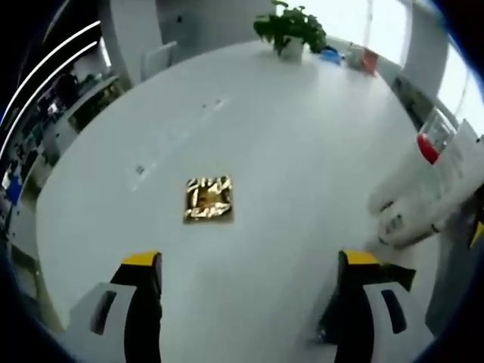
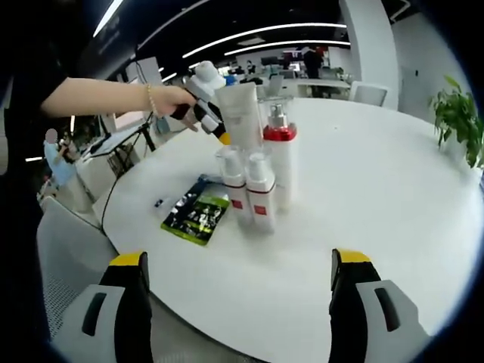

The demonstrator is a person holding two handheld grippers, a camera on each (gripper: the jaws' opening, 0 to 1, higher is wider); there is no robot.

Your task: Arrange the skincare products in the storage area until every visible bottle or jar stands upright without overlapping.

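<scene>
At a round white table in an open-plan office, a person works two hand-held grippers over a cluster of skincare products.

In the right gripper view, the right gripper hangs with its jaws spread wide and empty just off the near edge of the table. Beyond it, a green-and-black sachet lies flat near the table's left edge, and just beside it stand two small white pump bottles with red bands, upright and touching. Behind them rises a taller bottle with a red collar. Farther back, the person's hand brings the left gripper against a white tube; whether its jaws close on the tube cannot be told from here.

In the left gripper view, the left gripper's own jaws stand well apart with nothing between them, a gold foil sachet lying flat mid-table ahead, the bottle cluster at the right edge of the view, and a potted plant at the far edge.

The step in hand appears to be setting the tube upright beside the bottles. It would be done well by a slow approach and keeping the tube clear of the tall bottle, since a nudge could topple the tight cluster.
</scene>
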